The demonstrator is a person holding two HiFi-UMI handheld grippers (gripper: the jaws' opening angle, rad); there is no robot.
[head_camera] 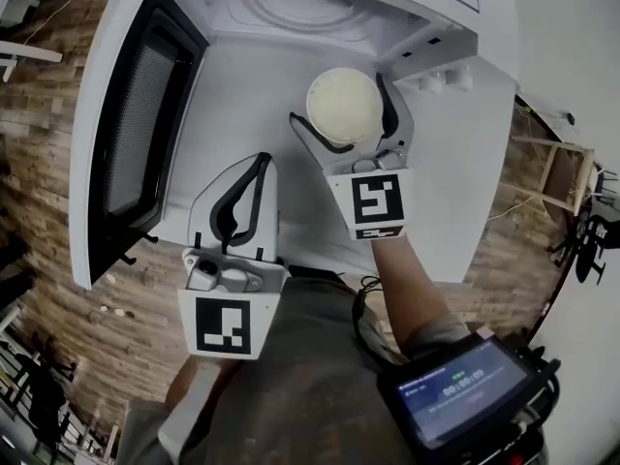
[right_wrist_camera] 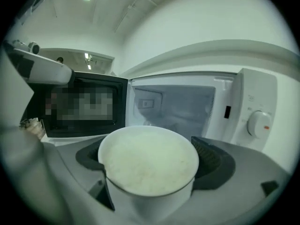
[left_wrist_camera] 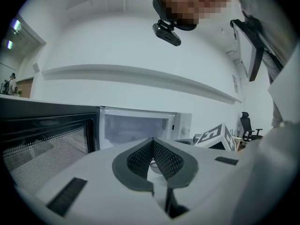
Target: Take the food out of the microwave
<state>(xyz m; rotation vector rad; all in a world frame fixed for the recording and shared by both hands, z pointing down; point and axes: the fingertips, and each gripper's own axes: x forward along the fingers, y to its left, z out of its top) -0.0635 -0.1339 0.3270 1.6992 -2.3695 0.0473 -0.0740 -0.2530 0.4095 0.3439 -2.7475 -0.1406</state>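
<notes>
- Before the open microwave [head_camera: 312,10], over the white table [head_camera: 242,90], the right gripper [head_camera: 340,101] has its fingers [right_wrist_camera: 212,161] clamped on a round white bowl [right_wrist_camera: 148,164], one dark pad on each side of its wall.
- The bowl is filled near to the rim with pale, grainy food (what kind cannot be told) and sits upright outside the cavity, just in front of the opening.
- The microwave door [head_camera: 138,129] stands swung wide to the left, its mesh window facing the table.
- The left gripper [head_camera: 260,163] hangs nearer the person, to the left of the bowl and apart from it; its fingers [left_wrist_camera: 137,160] are together, tips touching each other and gripping nothing.
- Each gripper bears a marker cube [head_camera: 374,202] on its rear end, toward the person.
- A screen device [head_camera: 467,391] shows at the lower right, by the right forearm.
- Wooden floor [head_camera: 53,197] runs beside the table.
</notes>
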